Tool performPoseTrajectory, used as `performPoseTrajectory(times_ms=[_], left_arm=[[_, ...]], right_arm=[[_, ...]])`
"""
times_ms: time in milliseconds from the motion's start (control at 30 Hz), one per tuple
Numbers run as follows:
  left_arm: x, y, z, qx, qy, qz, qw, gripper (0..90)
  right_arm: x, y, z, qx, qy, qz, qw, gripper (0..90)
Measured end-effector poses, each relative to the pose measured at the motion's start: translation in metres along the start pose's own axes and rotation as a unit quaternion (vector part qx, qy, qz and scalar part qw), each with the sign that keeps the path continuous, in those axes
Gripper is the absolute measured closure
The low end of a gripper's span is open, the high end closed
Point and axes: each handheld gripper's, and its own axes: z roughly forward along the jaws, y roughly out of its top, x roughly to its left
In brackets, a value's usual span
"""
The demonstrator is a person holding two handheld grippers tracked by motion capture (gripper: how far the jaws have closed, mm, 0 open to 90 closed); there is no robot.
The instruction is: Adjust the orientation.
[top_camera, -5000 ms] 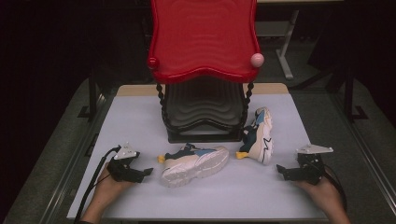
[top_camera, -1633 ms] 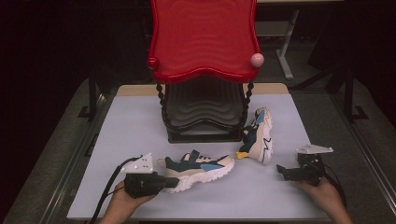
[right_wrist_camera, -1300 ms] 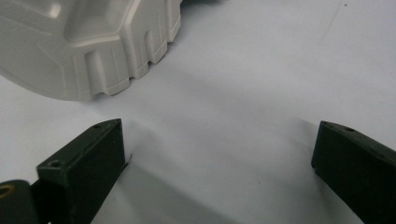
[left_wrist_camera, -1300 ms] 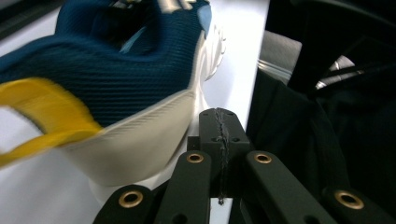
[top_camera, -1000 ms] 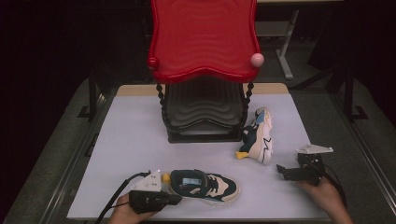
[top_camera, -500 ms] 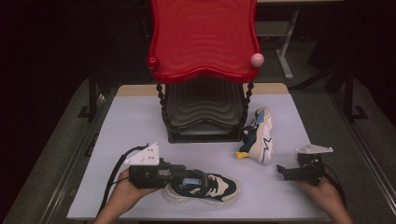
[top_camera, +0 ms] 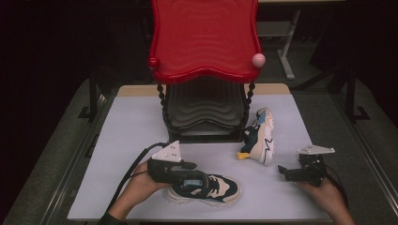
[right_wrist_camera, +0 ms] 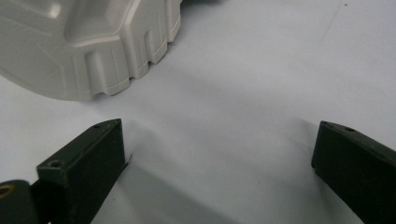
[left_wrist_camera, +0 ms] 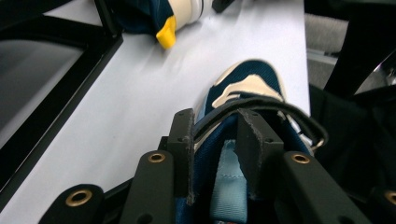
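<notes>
The near sneaker (top_camera: 206,188) stands upright on the table (top_camera: 136,126) near the front edge, the left gripper (top_camera: 190,174) pinching its collar by the tongue, one jaw inside the opening. Probably the pair goes on the red-topped rack (top_camera: 204,42); neither is there yet. The second sneaker (top_camera: 258,136) lies on its side beside the rack, and the right gripper (top_camera: 284,172), jaws spread and empty, rests near it.

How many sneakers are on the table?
2: one sneaker upright at the front, held by the left gripper; the other sneaker on its side right of the black stand.
</notes>
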Motion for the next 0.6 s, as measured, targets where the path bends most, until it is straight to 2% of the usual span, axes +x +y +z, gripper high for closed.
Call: performPoseTrajectory(times_ms=[67,167,267,400,500,600], left_arm=[[-0.0003,0.0015,0.0038,0.019,0.001,0.01,0.9998,68.9],[-0.0008,0.0037,0.0038,0.026,0.003,0.018,0.9995,72.1],[-0.0031,0.0063,0.0046,0.036,0.011,0.036,0.9986,77.2],[-0.0045,0.0091,0.0045,0.044,0.003,0.049,0.9978,84.0],[-0.006,0.0101,0.0049,0.046,0.01,0.052,0.9975,85.6],[-0.0037,0.0086,0.0031,0.038,0.017,0.046,0.9981,85.9]], right_arm=[[0.0,0.0,0.0,0.0,0.0,0.0,1.0,2.0],[0.0,0.0,0.0,0.0,0.0,0.0,1.0,2.0],[0.0,0.0,0.0,0.0,0.0,0.0,1.0,2.0],[0.0,0.0,0.0,0.0,0.0,0.0,1.0,2.0],[0.0,0.0,0.0,0.0,0.0,0.0,1.0,2.0],[0.0,0.0,0.0,0.0,0.0,0.0,1.0,2.0]])
